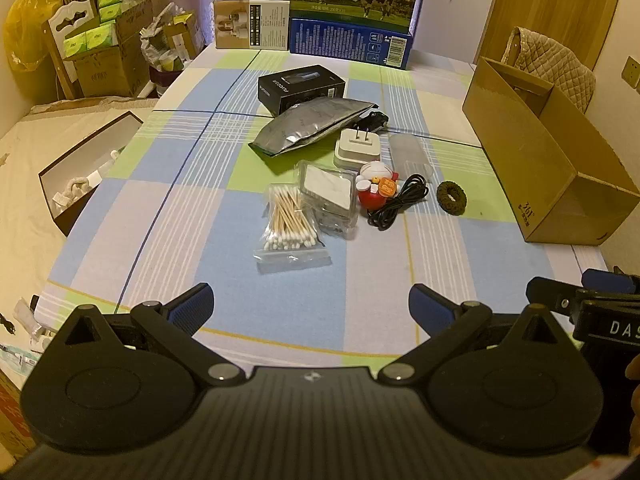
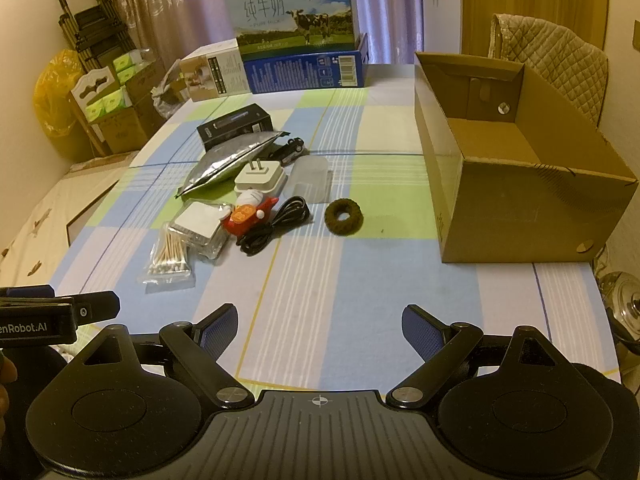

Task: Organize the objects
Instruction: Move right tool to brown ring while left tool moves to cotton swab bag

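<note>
The right hand-held gripper (image 2: 319,330) is hovering with jaws spread wide over the checked bench (image 2: 360,292), gripping nothing; ahead, a brown ring (image 2: 343,216) is lying between a black cable (image 2: 276,225) and an open cardboard box (image 2: 516,168)

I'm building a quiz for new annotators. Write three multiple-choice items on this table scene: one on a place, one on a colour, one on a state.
1. Where does the brown hair tie lie?
A. inside the cardboard box
B. on the cloth between the black cable and the cardboard box
C. on the milk carton

2. What colour is the plug adapter?
A. white
B. blue
C. black

3. How stands the cardboard box?
A. taped shut
B. crushed flat
C. open, nothing visible inside

Answers: B, it sits on the cloth right of the black cable; A, its body is white; C, its top is open.
</note>
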Tool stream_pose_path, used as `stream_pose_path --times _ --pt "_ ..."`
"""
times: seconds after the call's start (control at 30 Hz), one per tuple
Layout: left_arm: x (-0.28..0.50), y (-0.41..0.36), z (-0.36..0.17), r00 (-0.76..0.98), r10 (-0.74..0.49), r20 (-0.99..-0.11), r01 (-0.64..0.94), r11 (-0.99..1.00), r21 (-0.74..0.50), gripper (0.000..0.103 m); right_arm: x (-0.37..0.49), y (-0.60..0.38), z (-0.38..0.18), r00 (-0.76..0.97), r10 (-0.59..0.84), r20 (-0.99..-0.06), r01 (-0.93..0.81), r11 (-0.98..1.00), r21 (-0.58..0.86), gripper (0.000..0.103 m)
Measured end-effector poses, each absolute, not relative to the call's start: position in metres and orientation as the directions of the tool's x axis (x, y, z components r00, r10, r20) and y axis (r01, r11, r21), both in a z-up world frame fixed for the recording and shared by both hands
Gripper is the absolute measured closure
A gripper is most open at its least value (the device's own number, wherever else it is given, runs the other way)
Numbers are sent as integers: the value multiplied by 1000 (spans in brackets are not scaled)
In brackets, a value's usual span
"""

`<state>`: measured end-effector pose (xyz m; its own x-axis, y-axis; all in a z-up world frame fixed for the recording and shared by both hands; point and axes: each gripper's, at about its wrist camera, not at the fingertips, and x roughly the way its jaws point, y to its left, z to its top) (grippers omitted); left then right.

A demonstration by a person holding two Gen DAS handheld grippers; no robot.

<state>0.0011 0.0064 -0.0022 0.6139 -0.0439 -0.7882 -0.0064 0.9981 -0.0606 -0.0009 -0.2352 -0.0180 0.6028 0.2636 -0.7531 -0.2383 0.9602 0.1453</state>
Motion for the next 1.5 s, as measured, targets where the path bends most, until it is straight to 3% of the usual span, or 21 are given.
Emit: stream_pose_path --times 0.73,1.17,1.3,1.43,1.5 --pt "7 10 -8 595 -58 -801 3 998 -70 1 3 -237 -26 590 264 -763 -237 960 150 16" --pt "56 25 -34 568 13 -823 20 999 29 1 31 -239 -43 574 280 -770 -243 956 166 16" --pt "80 29 -47 549 -4 -836 47 999 25 10 45 -233 -51 568 302 -766 -269 947 173 16" --pt "101 31 -61 531 -21 -847 64 998 15 15 67 -226 -64 550 307 -777 -284 943 172 29" --pt "112 31 -69 516 -31 -856 76 997 10 17 75 -223 -69 540 305 -785 -290 942 167 31"
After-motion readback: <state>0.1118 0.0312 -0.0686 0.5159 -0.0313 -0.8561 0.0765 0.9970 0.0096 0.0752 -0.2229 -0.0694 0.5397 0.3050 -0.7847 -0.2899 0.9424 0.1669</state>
